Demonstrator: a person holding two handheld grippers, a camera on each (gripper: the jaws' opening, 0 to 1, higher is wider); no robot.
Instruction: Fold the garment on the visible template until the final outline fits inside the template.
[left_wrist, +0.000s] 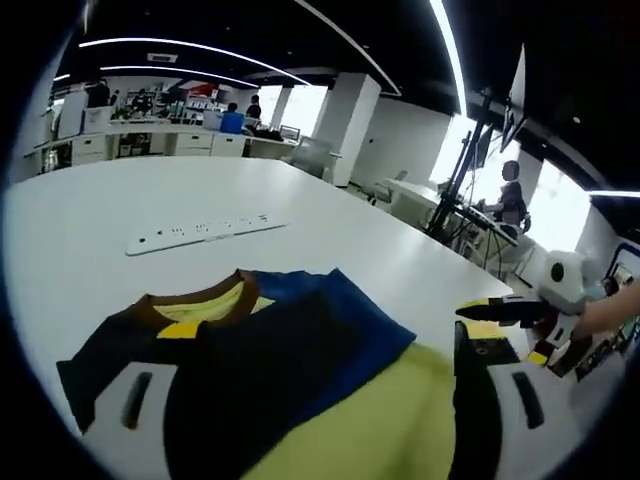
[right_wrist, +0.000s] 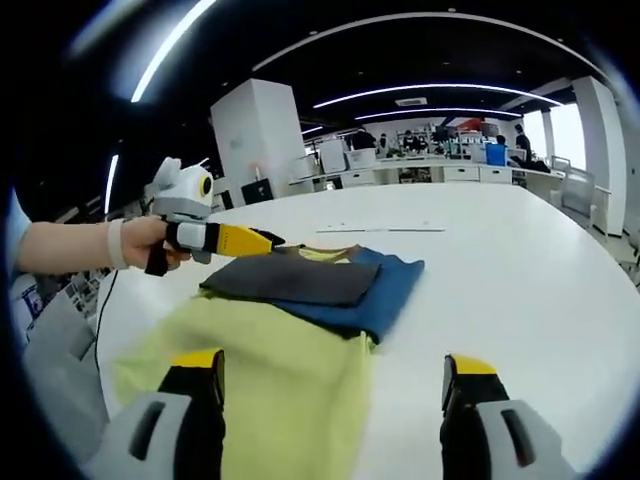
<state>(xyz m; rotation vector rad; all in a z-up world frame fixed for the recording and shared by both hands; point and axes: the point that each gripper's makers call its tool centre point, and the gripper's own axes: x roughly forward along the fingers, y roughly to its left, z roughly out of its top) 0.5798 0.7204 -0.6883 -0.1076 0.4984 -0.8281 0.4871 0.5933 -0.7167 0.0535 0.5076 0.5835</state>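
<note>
A partly folded garment (left_wrist: 300, 360) lies on the white table (left_wrist: 90, 220). It has a black panel on top, a blue layer under it, a yellow-green part nearest me and a brown collar (left_wrist: 200, 296). My left gripper (left_wrist: 325, 335) hangs open over its near side, jaws wide apart with nothing held. The right gripper (left_wrist: 490, 311), held by a hand, points at the garment's right edge. In the right gripper view the garment (right_wrist: 300, 300) spreads ahead of my open right gripper (right_wrist: 332, 362). The left gripper (right_wrist: 265, 240) reaches its far left corner.
A white power strip (left_wrist: 200, 232) lies on the table beyond the garment, also in the right gripper view (right_wrist: 380, 229). Office desks (left_wrist: 150, 140), a white pillar (right_wrist: 255, 130) and people stand far behind. The table's edge (left_wrist: 450, 250) runs along the right.
</note>
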